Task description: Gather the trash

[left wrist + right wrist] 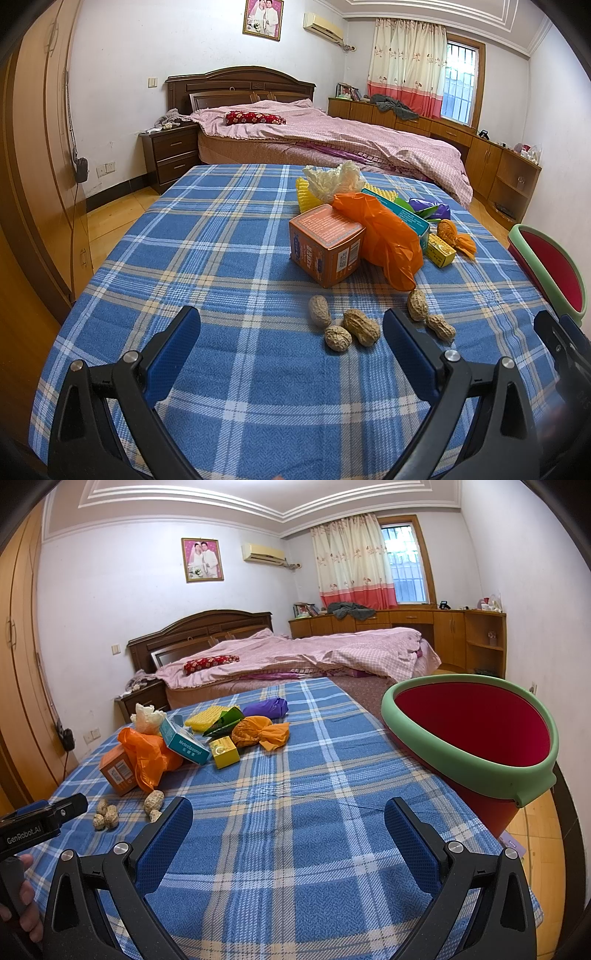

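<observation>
Trash lies on a blue plaid tablecloth: an orange box, a crumpled orange plastic bag, white tissue, a teal box, a small yellow box, an orange wrapper, a purple wrapper and several peanuts. My left gripper hovers open just short of the peanuts, nothing between its fingers. My right gripper is open over bare cloth. A red bin with a green rim stands at the table's right edge.
Beyond the table is a bed with pink bedding, a dark nightstand to its left and wooden cabinets along the right wall. A wardrobe runs down the left side. A hand holds the left gripper's handle.
</observation>
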